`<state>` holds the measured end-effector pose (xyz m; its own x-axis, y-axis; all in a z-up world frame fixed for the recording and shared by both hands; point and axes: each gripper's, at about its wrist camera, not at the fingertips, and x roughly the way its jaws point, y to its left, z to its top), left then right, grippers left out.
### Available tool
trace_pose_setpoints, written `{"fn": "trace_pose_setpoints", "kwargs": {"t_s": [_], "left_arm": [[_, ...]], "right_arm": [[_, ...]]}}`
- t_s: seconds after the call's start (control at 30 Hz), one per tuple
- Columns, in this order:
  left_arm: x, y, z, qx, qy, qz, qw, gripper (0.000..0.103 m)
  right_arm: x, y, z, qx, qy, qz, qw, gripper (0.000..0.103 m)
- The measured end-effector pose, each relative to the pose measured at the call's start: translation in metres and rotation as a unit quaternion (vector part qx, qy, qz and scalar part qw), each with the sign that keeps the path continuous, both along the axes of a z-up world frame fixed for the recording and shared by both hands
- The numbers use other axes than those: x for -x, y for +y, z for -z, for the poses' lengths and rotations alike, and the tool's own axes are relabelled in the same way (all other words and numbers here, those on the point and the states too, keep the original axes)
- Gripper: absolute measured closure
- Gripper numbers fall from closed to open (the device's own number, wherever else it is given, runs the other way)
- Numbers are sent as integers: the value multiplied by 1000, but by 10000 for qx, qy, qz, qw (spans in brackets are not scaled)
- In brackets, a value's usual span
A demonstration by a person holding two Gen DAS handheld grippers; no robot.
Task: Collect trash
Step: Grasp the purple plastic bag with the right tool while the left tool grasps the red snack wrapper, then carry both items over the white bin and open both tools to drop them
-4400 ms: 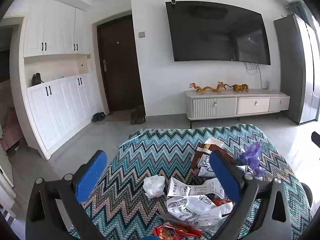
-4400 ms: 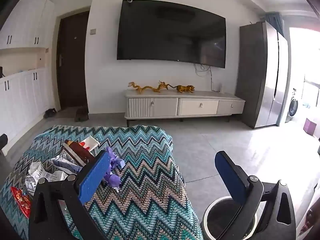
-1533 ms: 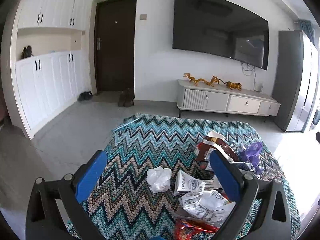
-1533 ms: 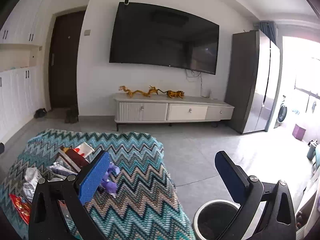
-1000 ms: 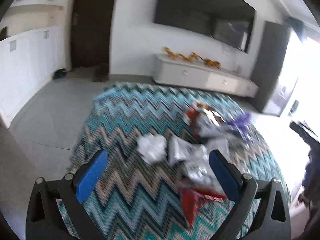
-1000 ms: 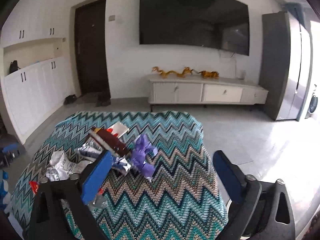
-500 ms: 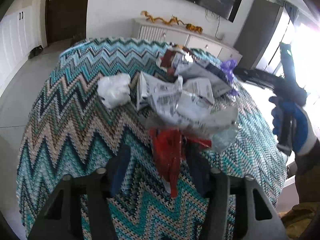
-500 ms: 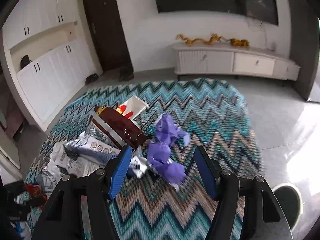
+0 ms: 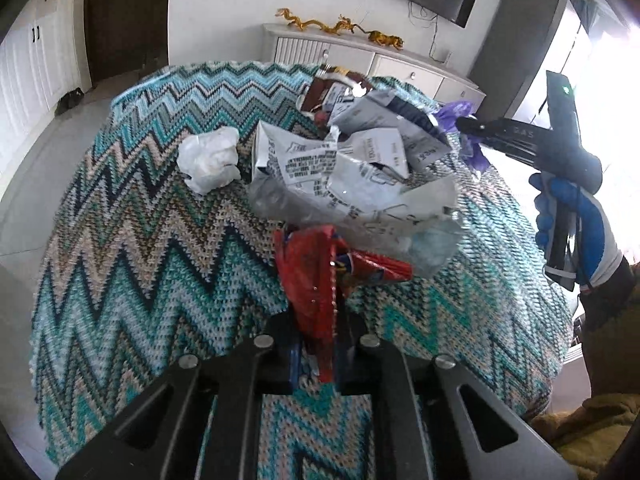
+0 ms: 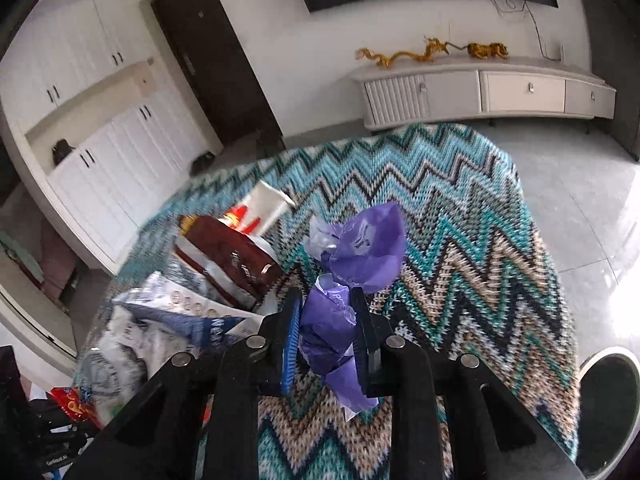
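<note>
A pile of trash lies on a zigzag-patterned cloth [image 9: 132, 248]. My left gripper [image 9: 316, 340] is shut on a red snack wrapper [image 9: 316, 280] at the pile's near edge. My right gripper [image 10: 328, 332] is shut on a crumpled purple wrapper [image 10: 356, 252], which also shows in the left wrist view [image 9: 456, 114]. White printed wrappers [image 9: 344, 172], a crumpled white tissue [image 9: 210, 158] and a brown packet [image 10: 228, 256] lie in the pile. A bin [image 10: 608, 404] stands on the floor at the cloth's right.
A white TV cabinet [image 10: 480, 92] with golden dragon figures stands against the far wall under a TV. White cupboards [image 10: 120, 140] and a dark door [image 10: 216, 64] are at the left. The gloved hand with the right gripper [image 9: 572, 216] shows at the right of the left wrist view.
Both grippers came down over the pile and shut: the left on the red wrapper, the right on the purple wrapper. Both were wide open a second ago.
</note>
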<state>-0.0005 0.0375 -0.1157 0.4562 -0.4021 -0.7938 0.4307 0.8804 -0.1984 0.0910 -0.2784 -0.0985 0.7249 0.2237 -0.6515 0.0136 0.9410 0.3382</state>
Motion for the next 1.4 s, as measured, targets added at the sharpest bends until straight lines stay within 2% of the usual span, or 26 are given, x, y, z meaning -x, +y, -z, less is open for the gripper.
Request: {"fn": "trace_pose_setpoints", "kwargs": {"t_s": [0.17,0.33,0.53,0.7,0.87,0.97,1.07,1.27,1.33,1.4], "left_arm": [[17,2,-27,36,-186,58,9998,92],[24,-24,-59,142,-468,433,9979,92],[23,-88,-84,146,-583,1176,9912,93],[13,-178,-89,64,-428,2041,9780,93],[8,-294,-71,-73,-179,2898,9569,92],[5,-363,-52,-129,48,3191,9476,92],[0,-418,-31,-84,391,3326,9422,92],[-13,-492,11,-133,965,3273,9399,89],[-15,-507,26,-107,1241,3279,9365,86],[-18,-518,40,-48,1509,3265,9331,80]], "right_arm": [[28,-14,-13,-291,-265,42,9992,80],[66,-33,-27,-420,-551,130,9975,80],[115,-87,-22,-480,-662,666,9944,80],[152,-158,5,-558,-446,1437,9870,80],[179,-226,45,-707,-50,2202,9729,79],[191,-258,70,-832,145,2569,9627,79],[200,-287,92,-981,286,2871,9524,77],[215,-331,126,-1189,529,3370,9325,73],[222,-339,132,-1218,581,3504,9268,63],[229,-344,134,-1213,623,3645,9212,60]]}}
